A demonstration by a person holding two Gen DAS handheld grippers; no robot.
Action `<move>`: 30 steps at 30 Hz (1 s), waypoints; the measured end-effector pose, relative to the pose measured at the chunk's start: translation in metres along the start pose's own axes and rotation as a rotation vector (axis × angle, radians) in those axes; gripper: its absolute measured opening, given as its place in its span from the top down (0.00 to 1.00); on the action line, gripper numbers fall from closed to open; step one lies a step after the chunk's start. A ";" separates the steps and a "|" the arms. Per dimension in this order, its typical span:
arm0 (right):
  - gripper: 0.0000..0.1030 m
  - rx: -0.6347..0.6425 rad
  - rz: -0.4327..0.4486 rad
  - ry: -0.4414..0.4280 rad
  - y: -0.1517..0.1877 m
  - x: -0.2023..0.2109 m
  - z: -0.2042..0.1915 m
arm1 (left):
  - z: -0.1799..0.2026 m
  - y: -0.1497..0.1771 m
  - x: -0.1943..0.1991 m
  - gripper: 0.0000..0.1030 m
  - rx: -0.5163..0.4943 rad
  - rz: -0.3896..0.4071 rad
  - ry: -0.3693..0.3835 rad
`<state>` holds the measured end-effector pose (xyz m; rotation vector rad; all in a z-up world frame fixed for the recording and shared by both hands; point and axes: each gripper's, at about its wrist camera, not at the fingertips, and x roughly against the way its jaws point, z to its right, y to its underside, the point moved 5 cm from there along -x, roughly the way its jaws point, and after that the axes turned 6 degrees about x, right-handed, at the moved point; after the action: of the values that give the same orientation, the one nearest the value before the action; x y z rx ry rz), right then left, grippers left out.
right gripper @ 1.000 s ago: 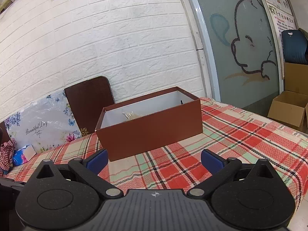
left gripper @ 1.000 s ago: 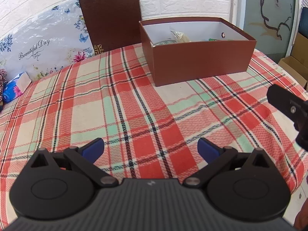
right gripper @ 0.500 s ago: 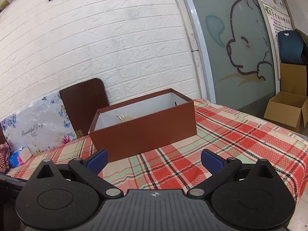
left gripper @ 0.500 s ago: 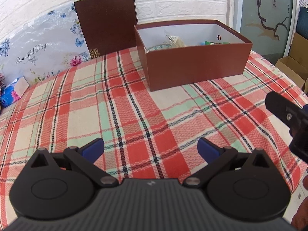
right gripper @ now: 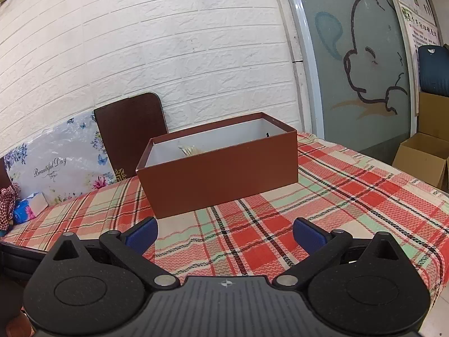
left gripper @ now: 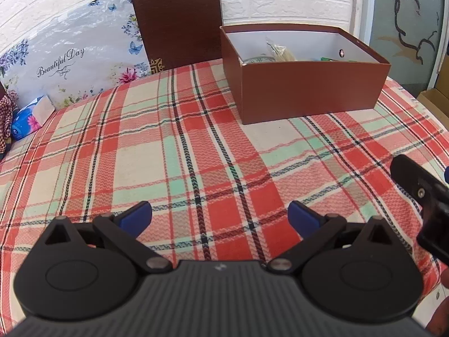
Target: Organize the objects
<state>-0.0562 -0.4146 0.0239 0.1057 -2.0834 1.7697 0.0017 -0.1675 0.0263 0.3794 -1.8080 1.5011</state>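
An open brown box [left gripper: 306,90] with a white inside stands at the far right of the plaid-covered table [left gripper: 179,151]; it also shows in the right wrist view [right gripper: 221,174]. Inside it lie a round plate, a clear bag [left gripper: 277,52] of pale sticks and something green. My left gripper [left gripper: 220,216] is open and empty, low over the table's near part. My right gripper [right gripper: 224,233] is open and empty, in front of the box and well short of it. Part of the right gripper's body [left gripper: 421,193] shows at the right edge of the left wrist view.
The box's brown lid [left gripper: 176,22] leans against the white brick wall behind the table. A floral board [left gripper: 67,64] leans beside it, with a blue tissue pack [left gripper: 31,116] at its foot. Cardboard boxes [right gripper: 421,157] stand on the floor to the right.
Both grippers have drawn back and risen a little, so the box looks slightly farther and the right view tilts up. Both stay open and empty.
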 end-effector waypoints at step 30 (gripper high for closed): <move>0.01 -0.006 0.014 -0.011 0.000 0.004 0.000 | 0.003 0.003 0.004 0.00 -0.031 0.014 -0.007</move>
<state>-0.0594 -0.4137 0.0252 0.1001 -2.1019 1.7744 -0.0047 -0.1687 0.0268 0.3579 -1.8411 1.4818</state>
